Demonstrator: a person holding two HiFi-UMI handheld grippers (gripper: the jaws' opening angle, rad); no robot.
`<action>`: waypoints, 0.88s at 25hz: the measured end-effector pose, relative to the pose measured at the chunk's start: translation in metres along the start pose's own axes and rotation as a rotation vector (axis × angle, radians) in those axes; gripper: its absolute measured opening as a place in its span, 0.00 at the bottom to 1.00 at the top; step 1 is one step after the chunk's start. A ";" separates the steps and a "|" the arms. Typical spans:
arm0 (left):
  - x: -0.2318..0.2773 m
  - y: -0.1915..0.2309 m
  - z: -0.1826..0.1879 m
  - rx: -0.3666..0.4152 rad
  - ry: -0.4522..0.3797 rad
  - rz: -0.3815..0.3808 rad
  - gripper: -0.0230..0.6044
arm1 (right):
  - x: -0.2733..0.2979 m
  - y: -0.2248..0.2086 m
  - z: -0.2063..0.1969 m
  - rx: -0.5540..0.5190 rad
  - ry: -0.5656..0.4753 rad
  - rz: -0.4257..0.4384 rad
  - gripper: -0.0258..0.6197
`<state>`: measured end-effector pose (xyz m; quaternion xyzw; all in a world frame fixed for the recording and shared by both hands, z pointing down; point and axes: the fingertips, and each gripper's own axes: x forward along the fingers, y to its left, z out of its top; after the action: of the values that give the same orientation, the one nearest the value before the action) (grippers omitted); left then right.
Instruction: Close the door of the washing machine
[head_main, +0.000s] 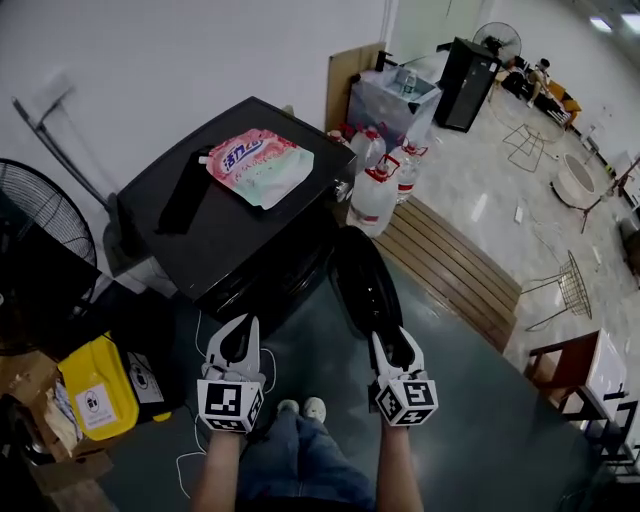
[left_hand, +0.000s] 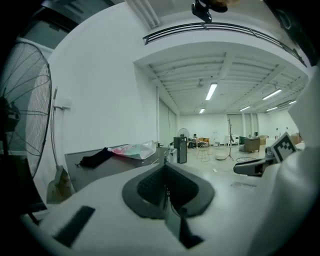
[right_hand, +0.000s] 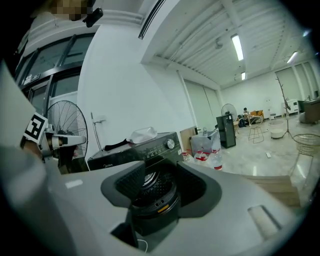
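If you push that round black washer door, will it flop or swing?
The round dark glossy door likely swings as one stiff piece, since it hangs open off the black washing machine. Its shiny face may be slippery.

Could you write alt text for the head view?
A black washing machine stands with its round door swung open toward the person. The right gripper is at the door's near edge, the left gripper alongside; a pink pouch lies on the machine.
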<state>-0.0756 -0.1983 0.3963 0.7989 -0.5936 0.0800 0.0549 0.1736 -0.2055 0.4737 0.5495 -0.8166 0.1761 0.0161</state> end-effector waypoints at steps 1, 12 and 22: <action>0.006 0.000 -0.003 -0.003 0.005 -0.008 0.05 | 0.003 -0.003 -0.003 0.001 0.007 -0.007 0.33; 0.071 -0.035 -0.045 0.032 0.071 -0.150 0.05 | 0.007 -0.063 -0.068 0.027 0.123 -0.123 0.33; 0.111 -0.069 -0.128 -0.036 0.118 -0.220 0.05 | 0.030 -0.144 -0.164 -0.028 0.233 -0.157 0.33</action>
<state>0.0142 -0.2595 0.5436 0.8519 -0.4995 0.1099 0.1125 0.2641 -0.2306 0.6726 0.5872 -0.7660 0.2256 0.1321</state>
